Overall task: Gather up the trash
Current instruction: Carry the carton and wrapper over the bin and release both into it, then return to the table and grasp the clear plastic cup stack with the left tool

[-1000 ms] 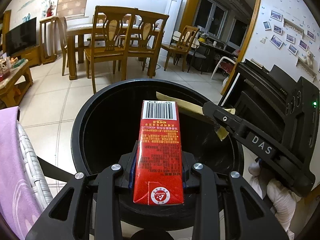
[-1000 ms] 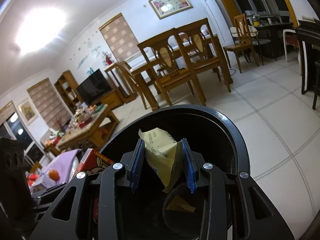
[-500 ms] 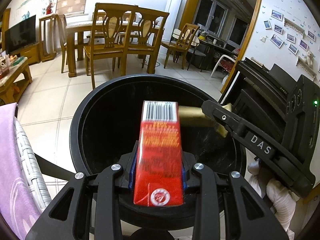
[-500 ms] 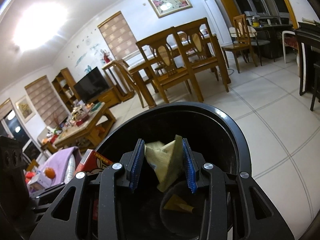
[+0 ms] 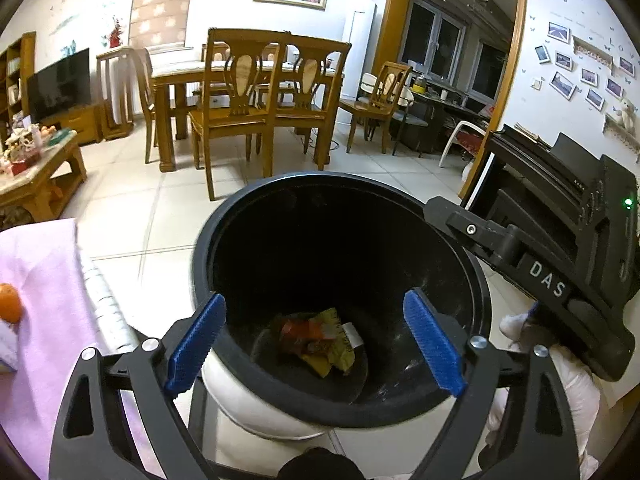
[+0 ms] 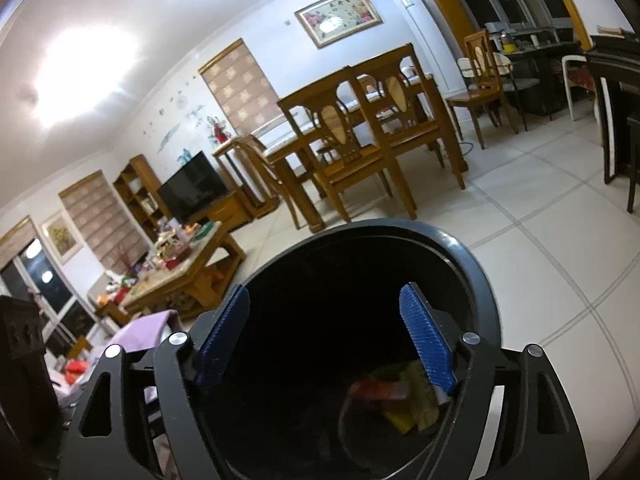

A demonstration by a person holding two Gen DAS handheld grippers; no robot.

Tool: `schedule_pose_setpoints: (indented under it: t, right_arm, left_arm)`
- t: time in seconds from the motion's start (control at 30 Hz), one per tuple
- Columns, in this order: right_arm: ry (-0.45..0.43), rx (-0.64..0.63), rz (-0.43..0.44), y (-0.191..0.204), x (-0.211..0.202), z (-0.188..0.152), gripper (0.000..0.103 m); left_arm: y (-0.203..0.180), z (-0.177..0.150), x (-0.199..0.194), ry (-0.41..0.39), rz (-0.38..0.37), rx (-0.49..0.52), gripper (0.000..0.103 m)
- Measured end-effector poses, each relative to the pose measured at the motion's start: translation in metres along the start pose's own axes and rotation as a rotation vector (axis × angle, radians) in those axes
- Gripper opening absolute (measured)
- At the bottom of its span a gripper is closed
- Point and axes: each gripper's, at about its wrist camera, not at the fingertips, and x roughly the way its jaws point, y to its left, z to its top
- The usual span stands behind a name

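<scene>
Pale glossy floor tiles (image 5: 132, 216) with thin grout lines run under everything; the black bin (image 5: 280, 188) standing on them is taken as the reference point.

Nearest the bin: the left gripper (image 5: 316, 344), of matte black plastic with ribbed blue pads (image 5: 196, 340), hangs just above the near rim. Its jaws are opening, spread wide, and nothing is between them. The right gripper (image 6: 326, 338), of the same build, hangs over the bin from the other side. Its jaws are likewise opening and carry nothing. In the left wrist view its black body, lettered "DAS", reaches over the bin's right rim, with a white-gloved hand (image 5: 576, 376) beneath it.

Bin: round, with a smooth dark wall inside, a thick black rim and a white outer shell showing low on the near side.

Trash: a crumpled heap of red and yellow wrappers (image 5: 316, 340) lies on the bin's floor, below both grippers and apart from their pads.

Left of the bin: a lilac cloth (image 5: 44, 280) over a white woven edge, an orange (image 5: 9, 302) resting on it.

Beyond the bin: wooden dining chairs (image 5: 236, 112) with carved backs, set around a wooden table (image 5: 176, 80). A low wooden coffee table (image 5: 36, 176), cluttered on top, stands further left.
</scene>
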Motion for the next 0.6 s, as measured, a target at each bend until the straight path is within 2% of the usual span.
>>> schedule_pose_setpoints:
  t: [0.17, 0.33, 0.43, 0.6]
  right_arm:
    - [0.019, -0.016, 0.054, 0.017, -0.002, 0.000, 0.082]
    - [0.057, -0.078, 0.140, 0.054, -0.002, -0.009, 0.082]
    - [0.096, -0.137, 0.202, 0.085, 0.000, -0.017, 0.086]
    - [0.162, -0.228, 0.297, 0.139, 0.007, -0.032, 0.086]
  left_arm:
    - [0.020, -0.008, -0.027, -0.021, 0.028, -0.021, 0.090]
    - [0.052, -0.022, -0.065, -0.055, 0.087, -0.052, 0.090]
    - [0.081, -0.035, -0.091, -0.072, 0.161, -0.072, 0.090]
    - [0.142, -0.061, -0.139, -0.102, 0.300, -0.171, 0.090]
